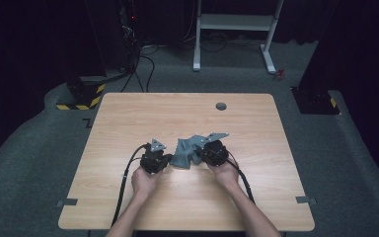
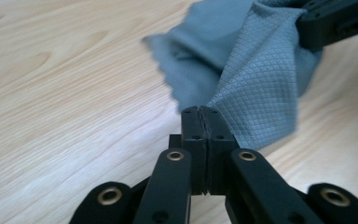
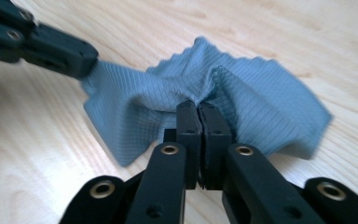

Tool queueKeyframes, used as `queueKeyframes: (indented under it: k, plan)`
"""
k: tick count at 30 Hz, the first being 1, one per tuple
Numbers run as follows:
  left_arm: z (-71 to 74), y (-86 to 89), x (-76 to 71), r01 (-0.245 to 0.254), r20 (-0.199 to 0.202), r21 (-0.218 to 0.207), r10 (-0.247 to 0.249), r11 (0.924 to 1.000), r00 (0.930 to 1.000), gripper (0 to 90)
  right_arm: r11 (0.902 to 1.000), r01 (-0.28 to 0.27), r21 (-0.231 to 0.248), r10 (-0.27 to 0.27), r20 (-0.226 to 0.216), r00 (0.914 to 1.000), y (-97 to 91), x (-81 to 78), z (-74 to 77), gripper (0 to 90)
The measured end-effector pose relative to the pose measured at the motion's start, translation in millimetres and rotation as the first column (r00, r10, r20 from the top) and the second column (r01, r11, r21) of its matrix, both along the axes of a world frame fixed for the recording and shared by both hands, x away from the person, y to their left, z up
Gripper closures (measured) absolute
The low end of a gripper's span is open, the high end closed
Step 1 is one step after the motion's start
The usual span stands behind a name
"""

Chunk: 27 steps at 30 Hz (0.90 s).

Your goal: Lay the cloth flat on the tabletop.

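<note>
The left gripper (image 2: 200, 112) has its jaws pressed together on an edge of the grey cloth (image 2: 256, 88), pinching the waffle-textured fabric right at the tips. The right gripper (image 3: 198, 108) is likewise clamped on a bunched fold of the cloth (image 3: 242, 93), with the other gripper's dark jaw gripping the far corner beyond it.

From above, the cloth (image 1: 185, 152) hangs crumpled between the two grippers, left (image 1: 164, 159) and right (image 1: 202, 153), which face each other across it. Its long axis runs side to side along the line joining them, so spreading it flat probably means drawing the hands apart along that line. Both hands sit equally close; each has its own end.

The wooden table (image 1: 187, 111) is bare apart from a small round grommet (image 1: 221, 106). Grey carpet (image 1: 355, 163) and a white frame (image 1: 234, 22) lie beyond.
</note>
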<state>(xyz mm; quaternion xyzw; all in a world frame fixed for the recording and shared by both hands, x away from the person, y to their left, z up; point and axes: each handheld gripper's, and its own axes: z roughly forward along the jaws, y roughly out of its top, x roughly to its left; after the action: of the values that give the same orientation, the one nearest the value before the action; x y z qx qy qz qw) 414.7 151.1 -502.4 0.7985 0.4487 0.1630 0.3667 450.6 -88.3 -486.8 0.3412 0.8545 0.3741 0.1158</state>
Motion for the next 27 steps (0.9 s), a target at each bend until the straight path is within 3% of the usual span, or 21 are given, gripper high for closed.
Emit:
queueKeyframes:
  k: [2,4,6,10,13,18,20,24,27]
  plan:
    - [-2.6,-0.8,-0.5,-0.008,-0.007,-0.003,0.008,1.0000,0.9999,82.9,0.9999,0.014,-0.005,-0.014,-0.015,0.9998,4.0,2.6,-4.9,79.3]
    - [-1.5,-3.4,-7.0,0.012,0.021,-0.035,-0.012,0.9993,0.9997,70.9,0.9994,0.022,0.028,-0.021,-0.021,0.9996,1.1,1.7,-5.5,74.1]
    - [0.7,-8.3,-15.7,0.043,0.053,-0.056,-0.040,0.9975,0.9978,63.7,0.9982,0.014,0.059,-0.014,0.003,0.9999,-5.7,-5.6,-1.5,72.6]
    - [-3.2,-20.1,-23.9,0.077,0.074,-0.016,-0.075,0.9969,0.9944,58.2,0.9957,0.008,0.092,-0.012,0.038,0.9992,-23.5,-25.1,4.0,71.7]
    - [-13.0,-24.4,-18.9,0.063,0.056,-0.009,-0.062,0.9980,0.9965,54.8,0.9988,0.005,0.048,-0.006,0.033,0.9994,-27.7,-31.7,-5.1,69.0]
    - [-22.9,-21.9,-11.9,-0.002,0.061,-0.002,0.002,1.0000,0.9981,50.6,0.9986,0.041,0.034,-0.040,-0.011,0.9991,-21.3,-25.0,-20.9,63.8]
    - [-23.3,-22.7,-11.4,-0.008,0.069,0.012,0.007,0.9999,0.9976,49.1,0.9988,0.044,0.023,-0.044,-0.015,0.9989,-17.3,-20.7,-24.7,69.0]
    - [-23.3,-25.4,-11.7,-0.002,0.083,0.050,-0.002,0.9988,0.9966,47.7,0.9986,0.035,0.039,-0.035,-0.009,0.9994,-15.9,-17.3,-23.1,88.9]
    - [-23.4,-25.2,-11.5,-0.002,0.077,0.043,-0.001,0.9991,0.9970,46.0,0.9985,0.031,0.046,-0.032,0.011,0.9994,-16.2,-17.5,-14.8,89.5]
